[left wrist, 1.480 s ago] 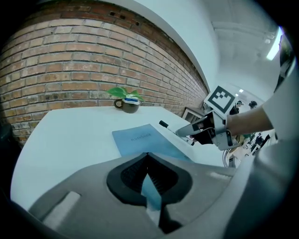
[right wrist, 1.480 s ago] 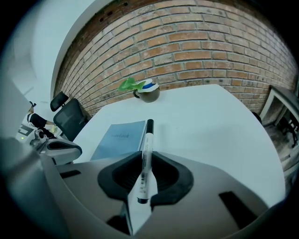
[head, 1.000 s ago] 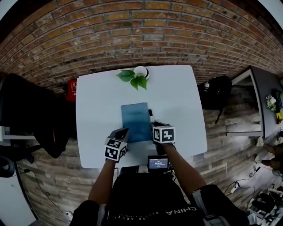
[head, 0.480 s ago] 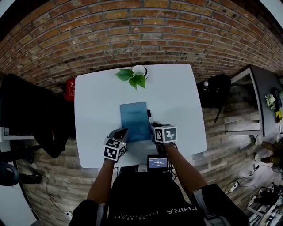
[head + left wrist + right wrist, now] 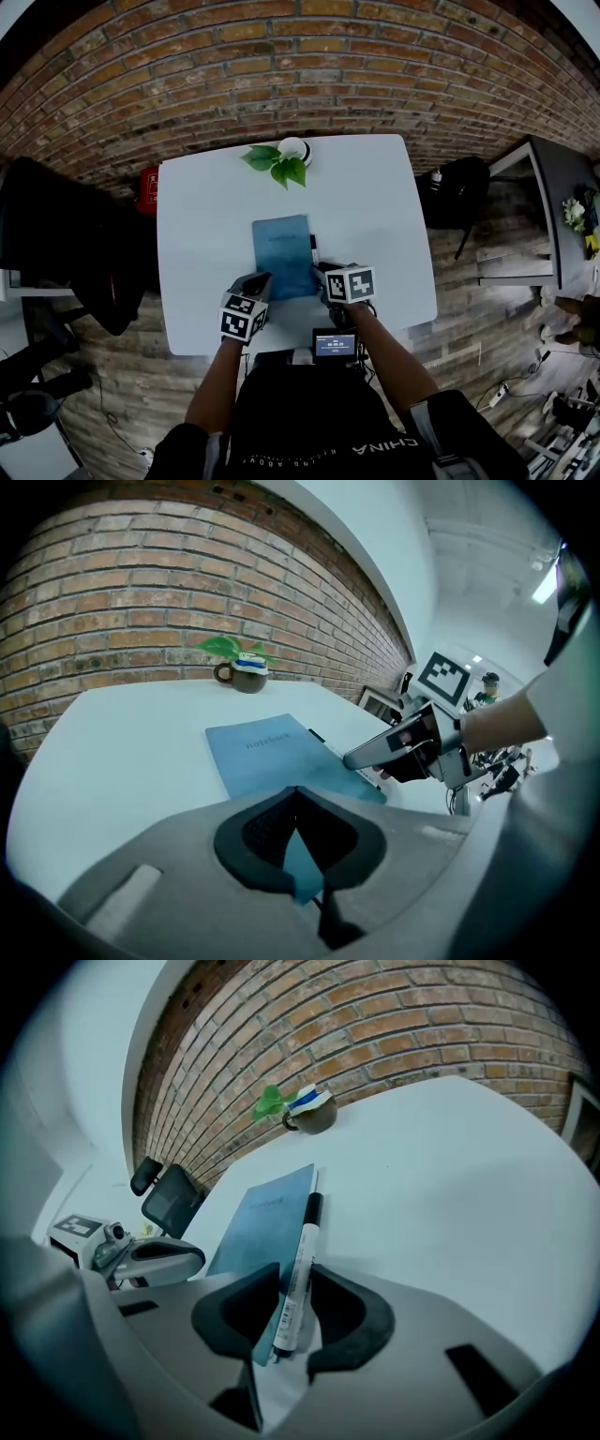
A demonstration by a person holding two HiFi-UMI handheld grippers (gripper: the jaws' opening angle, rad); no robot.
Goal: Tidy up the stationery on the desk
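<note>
A blue notebook [image 5: 281, 251] [image 5: 267, 752] [image 5: 258, 1218] lies in the middle of the white table [image 5: 375, 216]. A black-capped white pen [image 5: 314, 248] [image 5: 302, 1260] lies along the notebook's right edge. My right gripper [image 5: 323, 270] [image 5: 295, 1288] is open, and the near end of the pen sits between its pads. My left gripper [image 5: 260, 279] [image 5: 296, 794] is shut, its tips together over the notebook's near left corner. Blue cover shows in the gap beneath those tips. Each gripper also appears in the other's view, the right gripper [image 5: 375, 752] and the left gripper [image 5: 164, 1260].
A mug with a green plant [image 5: 292, 155] [image 5: 246, 672] [image 5: 309, 1110] stands at the table's far edge. A small screen [image 5: 335, 345] sits by the near edge, under my right arm. A black chair [image 5: 459, 197] stands to the right and a red object [image 5: 150, 192] to the left. A brick wall lies behind.
The head view has drifted a little. Both grippers stay at the notebook's near end, and the notebook and pen have not moved.
</note>
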